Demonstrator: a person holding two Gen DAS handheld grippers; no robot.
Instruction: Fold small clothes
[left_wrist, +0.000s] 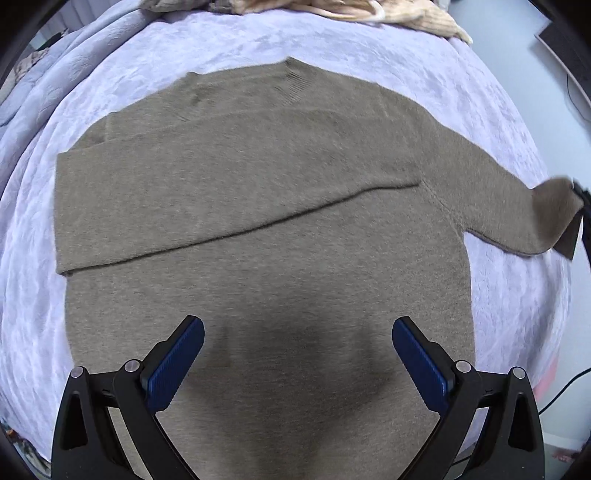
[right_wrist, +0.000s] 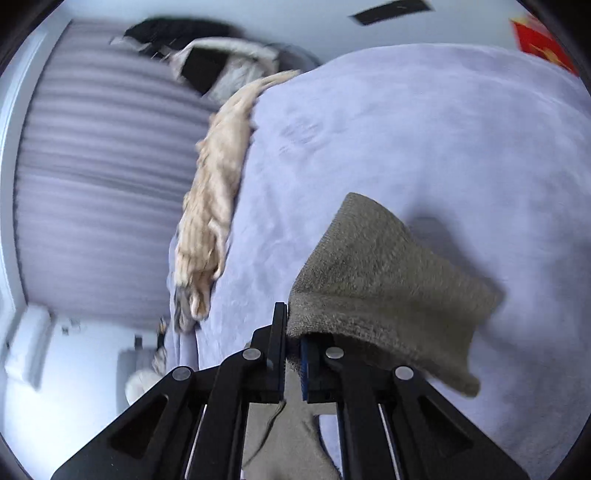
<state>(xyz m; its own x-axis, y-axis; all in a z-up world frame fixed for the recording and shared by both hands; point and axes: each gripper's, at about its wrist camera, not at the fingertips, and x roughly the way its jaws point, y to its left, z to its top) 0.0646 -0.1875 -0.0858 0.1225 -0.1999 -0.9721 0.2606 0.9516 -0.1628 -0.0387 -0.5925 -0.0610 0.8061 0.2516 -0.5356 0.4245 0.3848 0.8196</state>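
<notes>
Lavender plush blanket (left_wrist: 332, 48) covers the bed, wall to wall in both views. Olive-brown knit sweater (left_wrist: 258, 206) lies flat on it, front side down or up cannot be told; one sleeve folded across the chest (left_wrist: 184, 192), the other sleeve (left_wrist: 498, 195) stretched out to the side. Cream knit garment (left_wrist: 388, 14) bunched at the blanket's far edge, well apart from the sweater. Left claw (left_wrist: 297, 350) hovers over the sweater's lower body, blue pads wide apart, holding nothing. Right claw (right_wrist: 293, 350) pinched closed on the cuff (right_wrist: 369, 266) of the outstretched sleeve, cuff lifted clear of the blanket and draped over the right finger. Right view is motion-blurred.
</notes>
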